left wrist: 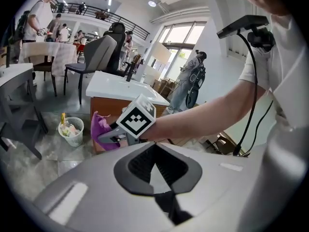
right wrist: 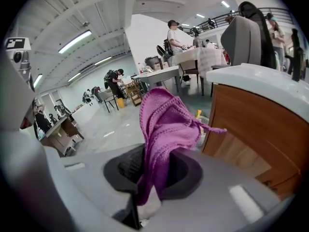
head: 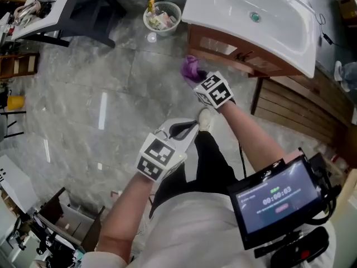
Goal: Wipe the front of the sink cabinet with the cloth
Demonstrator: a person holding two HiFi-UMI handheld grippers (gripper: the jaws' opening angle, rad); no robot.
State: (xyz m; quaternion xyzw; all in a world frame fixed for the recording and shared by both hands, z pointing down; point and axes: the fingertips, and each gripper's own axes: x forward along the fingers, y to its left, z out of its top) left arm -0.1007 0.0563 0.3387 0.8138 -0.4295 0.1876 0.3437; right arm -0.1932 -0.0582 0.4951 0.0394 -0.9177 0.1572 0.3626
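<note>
The sink cabinet [head: 240, 54] has a brown wooden front under a white basin [head: 251, 15]; it also fills the right of the right gripper view as the cabinet [right wrist: 256, 124]. My right gripper [head: 196, 78] is shut on a purple knitted cloth [head: 189, 68], held just off the cabinet front's left end. The cloth [right wrist: 166, 124] stands up from the shut jaws of that gripper [right wrist: 149, 178], a little apart from the wood. My left gripper [head: 185, 129] hangs lower, over the floor, shut on nothing. From it I see the right gripper [left wrist: 113, 137] and cloth [left wrist: 101, 129].
A white wastebasket [head: 162, 15] with rubbish stands on the floor left of the cabinet. Wooden slats [head: 295, 102] lie to the cabinet's right. A desk [head: 39, 7] and a chair are at the top left. The person's shoe [head: 204, 119] is below the cloth.
</note>
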